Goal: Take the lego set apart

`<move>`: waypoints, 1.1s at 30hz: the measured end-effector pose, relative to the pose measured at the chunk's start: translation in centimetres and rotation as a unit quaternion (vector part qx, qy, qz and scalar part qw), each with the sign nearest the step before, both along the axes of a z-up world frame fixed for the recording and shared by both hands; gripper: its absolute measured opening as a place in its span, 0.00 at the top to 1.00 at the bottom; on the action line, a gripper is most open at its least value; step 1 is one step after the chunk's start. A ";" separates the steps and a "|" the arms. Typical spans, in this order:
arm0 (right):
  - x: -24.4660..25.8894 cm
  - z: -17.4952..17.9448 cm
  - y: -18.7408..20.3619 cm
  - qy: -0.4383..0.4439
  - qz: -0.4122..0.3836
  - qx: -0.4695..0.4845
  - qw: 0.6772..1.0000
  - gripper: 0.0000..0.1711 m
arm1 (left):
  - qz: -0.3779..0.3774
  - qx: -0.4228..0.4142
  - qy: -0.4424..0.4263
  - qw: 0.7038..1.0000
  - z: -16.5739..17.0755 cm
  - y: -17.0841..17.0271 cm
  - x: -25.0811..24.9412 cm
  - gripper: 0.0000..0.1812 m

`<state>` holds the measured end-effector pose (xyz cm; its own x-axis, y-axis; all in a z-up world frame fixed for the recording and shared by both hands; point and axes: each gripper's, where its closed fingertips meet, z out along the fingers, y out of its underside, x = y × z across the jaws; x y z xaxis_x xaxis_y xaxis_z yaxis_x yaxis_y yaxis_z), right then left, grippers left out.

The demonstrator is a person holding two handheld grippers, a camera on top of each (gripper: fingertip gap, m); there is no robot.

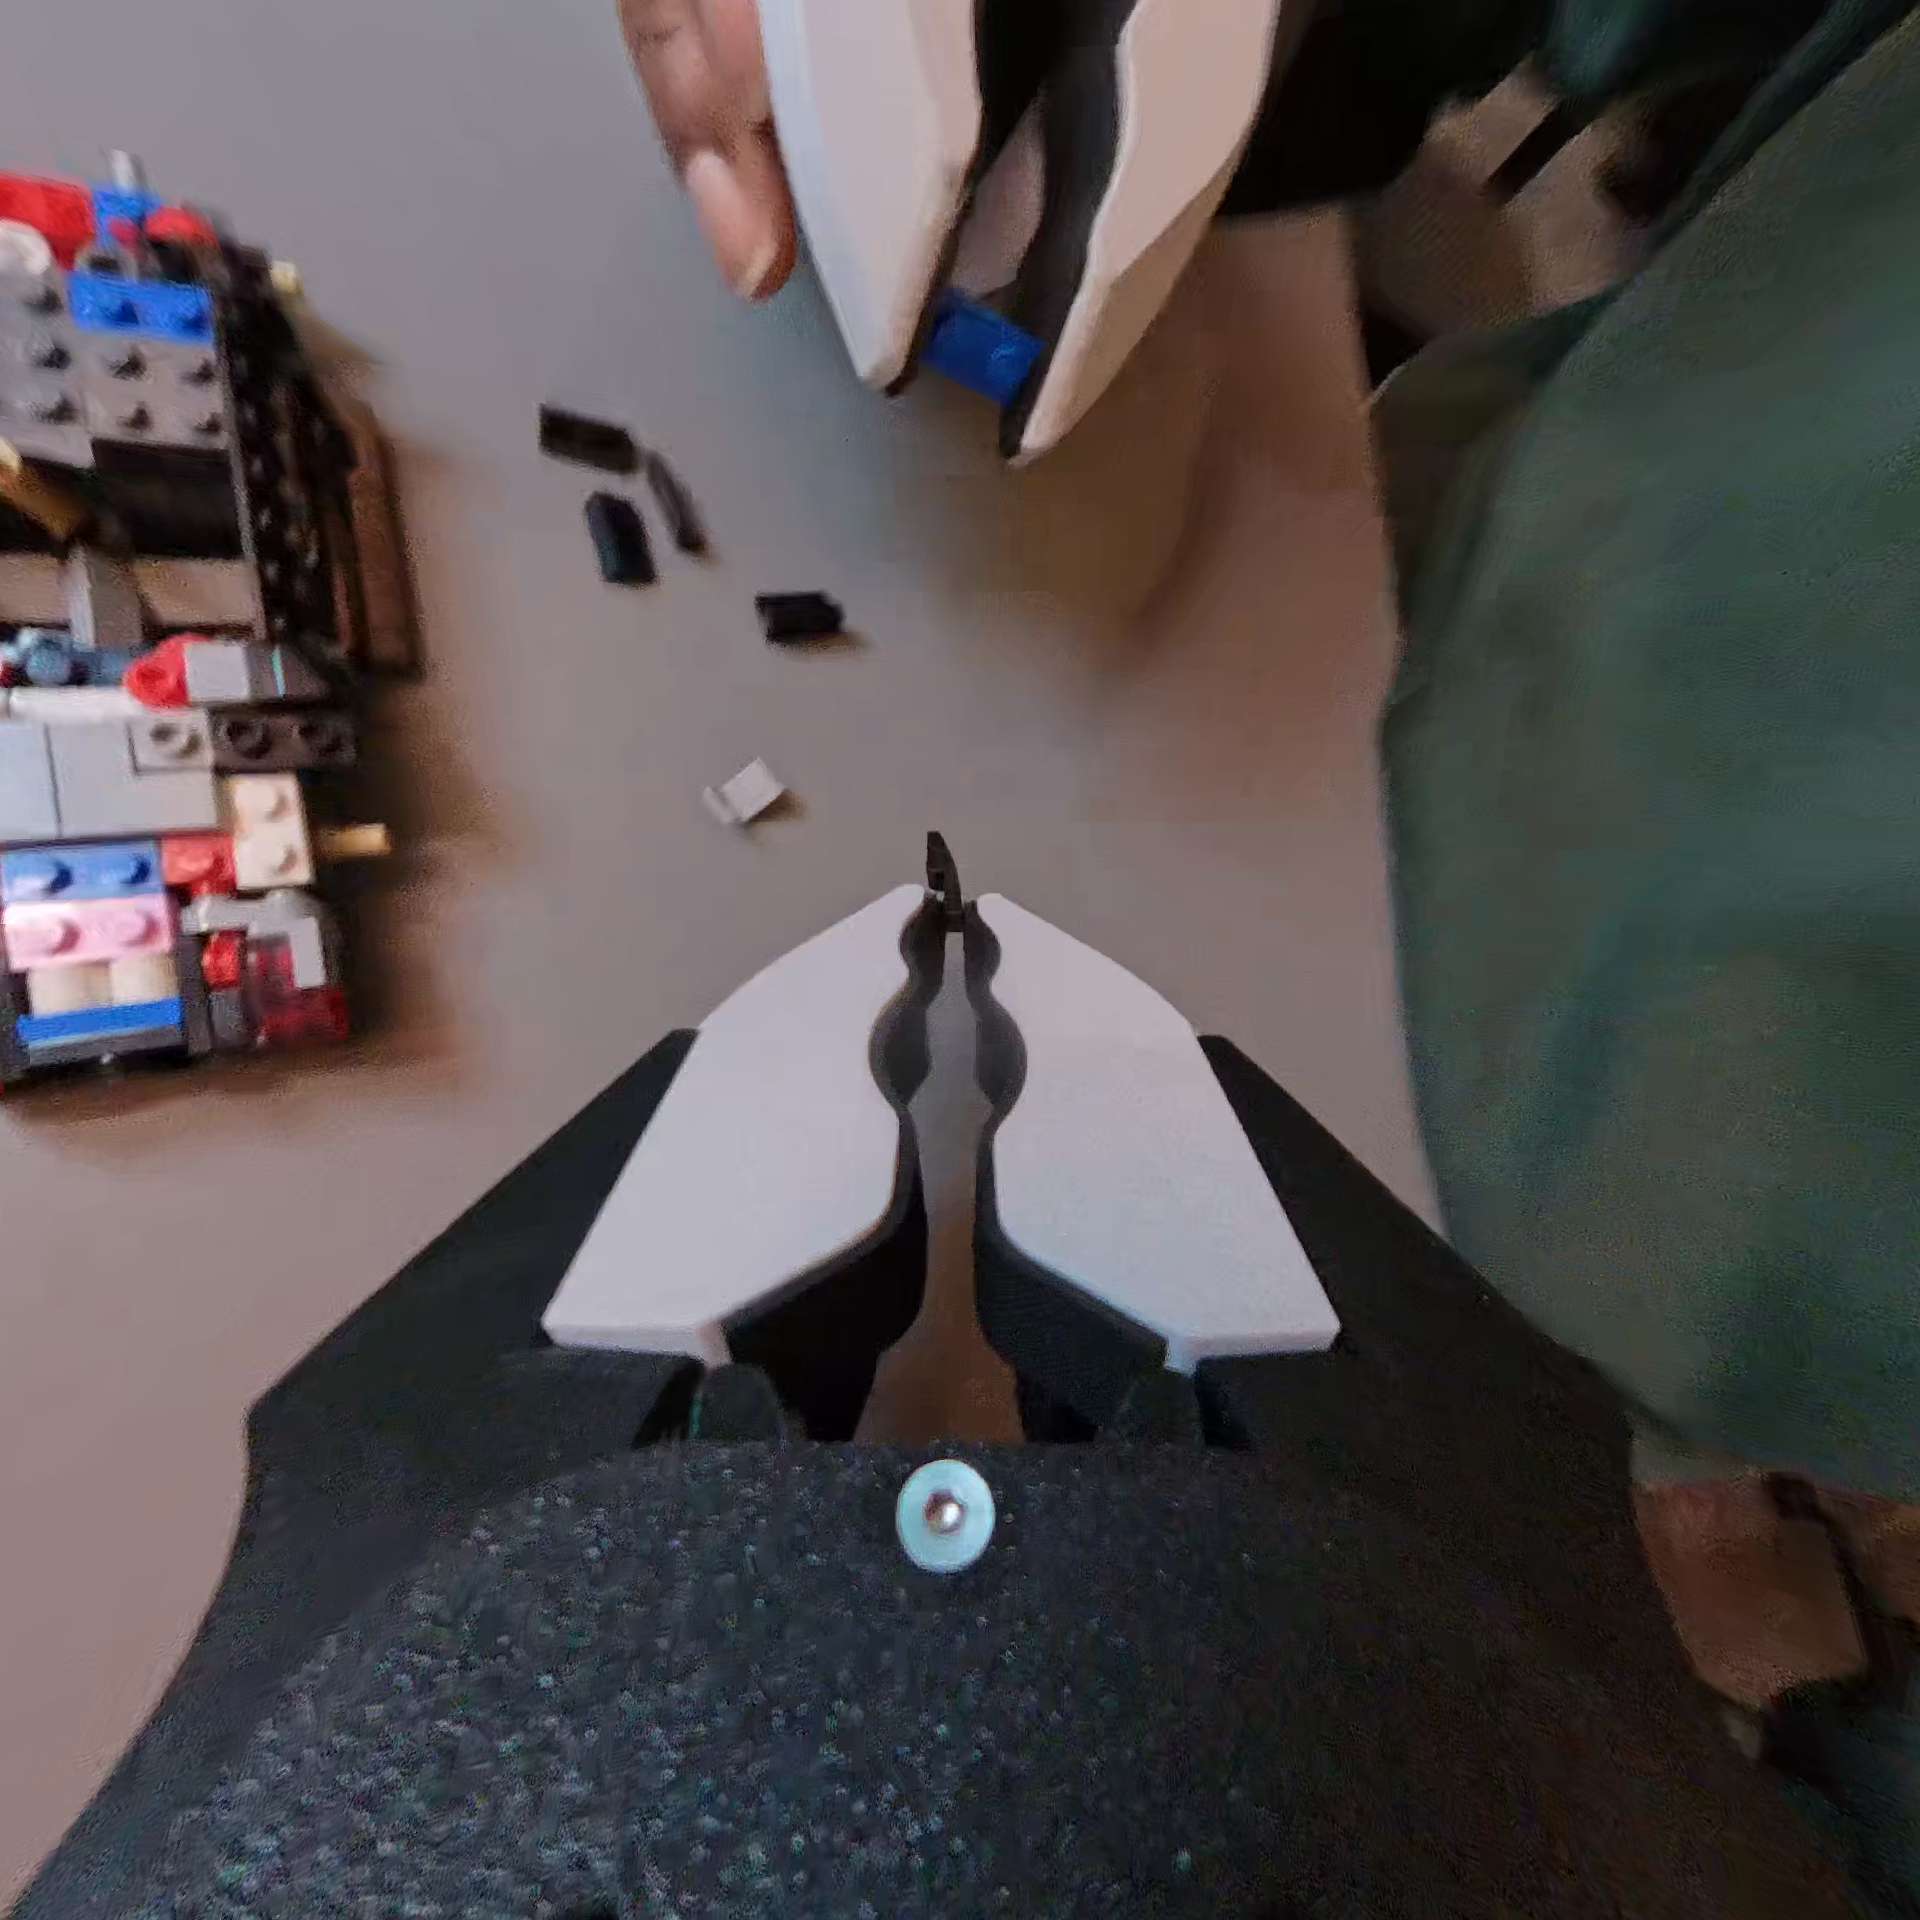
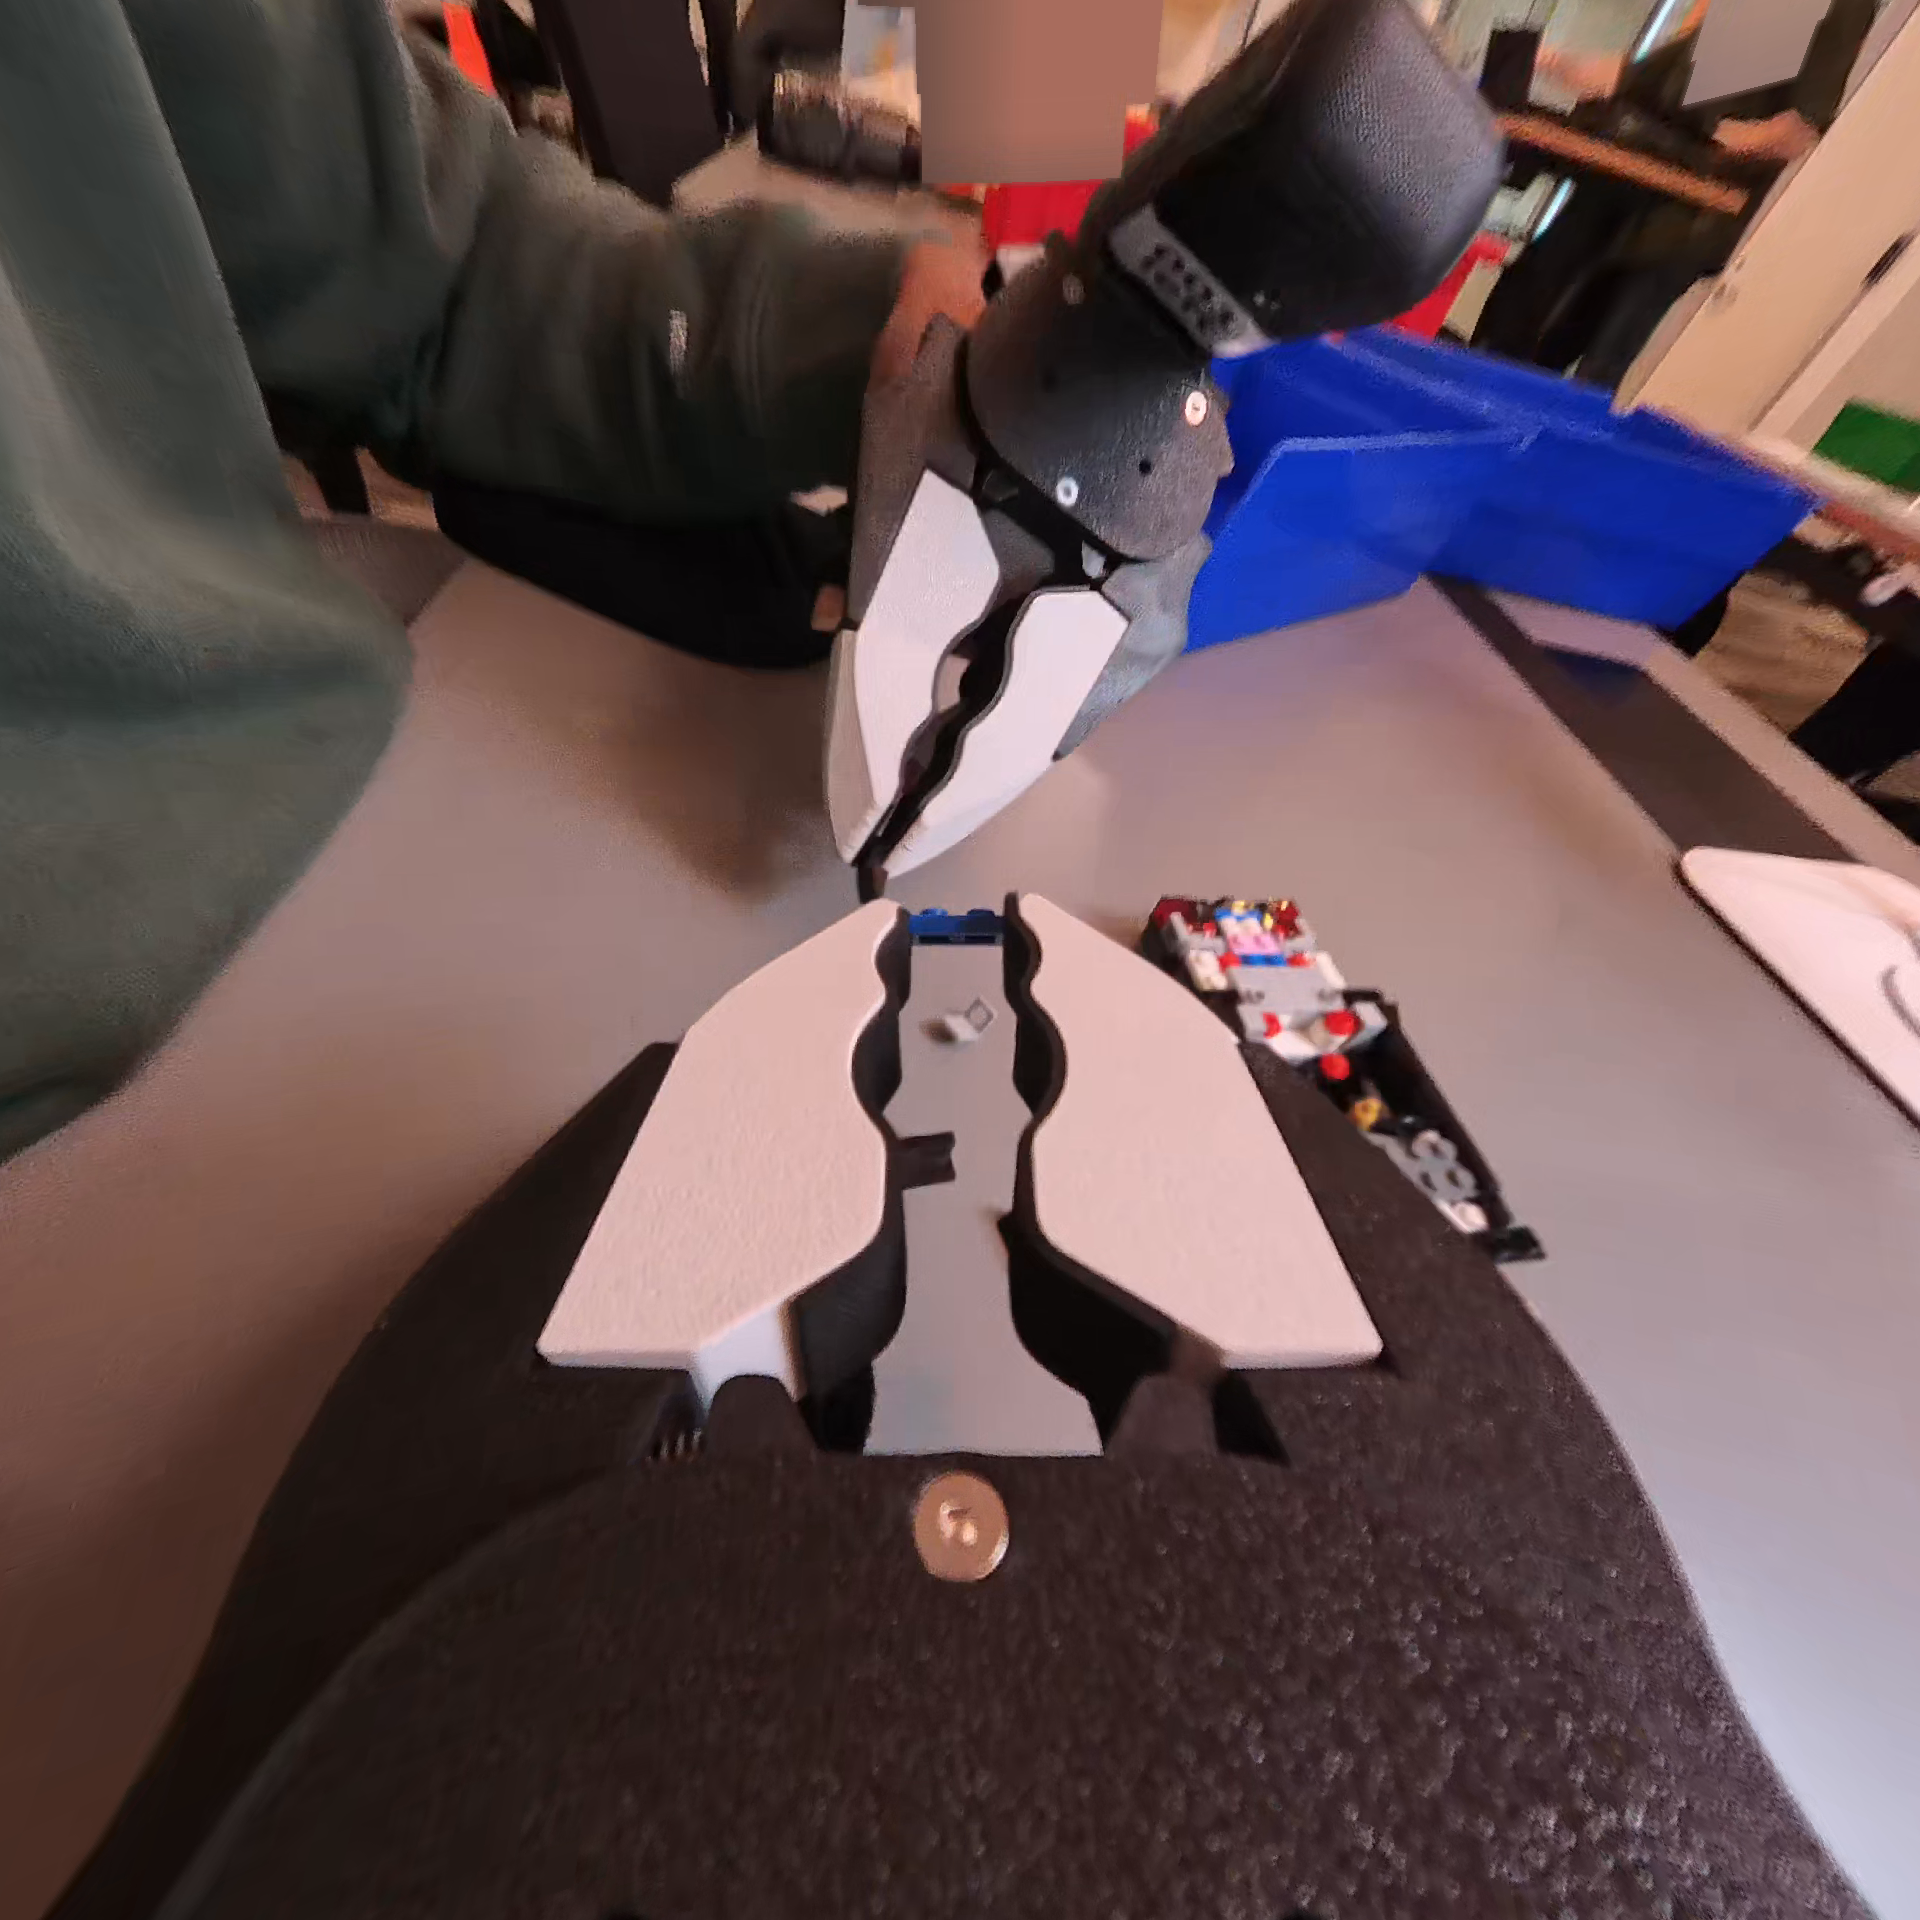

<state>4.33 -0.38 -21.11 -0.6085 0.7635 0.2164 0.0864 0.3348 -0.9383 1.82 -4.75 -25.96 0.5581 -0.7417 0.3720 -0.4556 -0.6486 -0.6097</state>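
Grippers [image 1: 948, 902] [image 2: 956, 920] each pinch one lego piece.

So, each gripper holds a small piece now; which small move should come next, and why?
Probably open the right gripper and drop its blue brick by the loose pieces on the table; the lego model is still mostly assembled. The left gripper pinches a black piece.
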 end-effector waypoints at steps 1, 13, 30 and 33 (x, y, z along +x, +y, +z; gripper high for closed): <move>-0.1 -0.5 0.0 -0.010 -0.001 0.006 1.000 0.90 | -0.001 -0.005 0.014 1.000 -0.5 -0.1 -0.1 0.98; -1.2 0.4 0.7 0.041 -0.050 0.035 0.997 0.90 | 0.083 0.064 -0.188 0.977 4.8 3.9 1.7 0.85; -1.2 2.0 0.5 0.104 -0.063 0.062 0.991 0.90 | 0.150 -0.028 -0.378 0.913 6.8 5.7 3.0 0.96; -1.5 0.9 1.1 0.077 -0.081 0.087 0.990 0.87 | 0.186 -0.032 -0.326 0.926 5.1 6.3 2.0 0.96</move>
<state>2.82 0.72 -20.24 -0.4315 0.7908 0.4341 0.0126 0.4864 -0.8737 3.85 1.52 -20.87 0.4128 -0.5080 0.7560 0.2580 -0.7308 -0.6319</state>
